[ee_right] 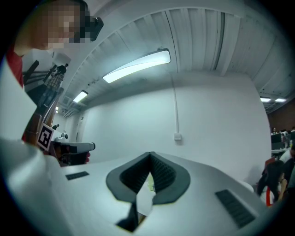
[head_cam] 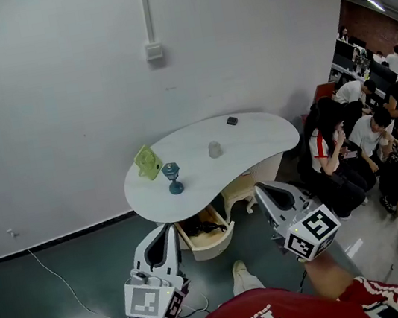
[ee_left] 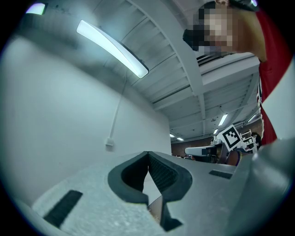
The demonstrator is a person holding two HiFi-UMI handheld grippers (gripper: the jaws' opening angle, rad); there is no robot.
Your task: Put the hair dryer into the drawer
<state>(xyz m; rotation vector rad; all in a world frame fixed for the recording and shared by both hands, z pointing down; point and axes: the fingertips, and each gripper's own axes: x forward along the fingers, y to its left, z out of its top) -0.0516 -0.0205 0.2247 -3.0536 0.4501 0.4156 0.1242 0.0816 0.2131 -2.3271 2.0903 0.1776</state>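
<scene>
Nearest to us, both tools are up at chest height over the red shirt (head_cam: 285, 314). The left gripper (head_cam: 168, 230) has its jaws pressed together with nothing between them, and the right gripper (head_cam: 260, 188) is clenched and empty too (each gripper view shows the dark pads meeting at the tip, with only wall and ceiling beyond). Neither one touches anything.

Just past the tips, below the tabletop, the drawer (head_cam: 214, 247) stands pulled out. Inside lies a dark, corded shape (head_cam: 204, 228) that we take for the hair dryer, though it is too small here to be sure. If so, the stowing looks done and what is left is shutting the drawer.

To do that well, we would lower one gripper to the drawer's front. We would first check that no cord hangs over the rim. Then we would push squarely on the middle of the front with the jaws closed, so the drawer slides straight and does not skew.

Further out, the white table (head_cam: 256, 141) carries a green object (head_cam: 146, 162), a teal hourglass-shaped piece (head_cam: 173, 178), a small cup (head_cam: 215, 149) and a little dark item (head_cam: 232, 120). A hard shove could rock the hourglass piece near the table's front edge, so the push should be gentle.

Beyond that is the pale wall with a socket box (head_cam: 154, 51), and seated people (head_cam: 348, 145) are off to the right.
</scene>
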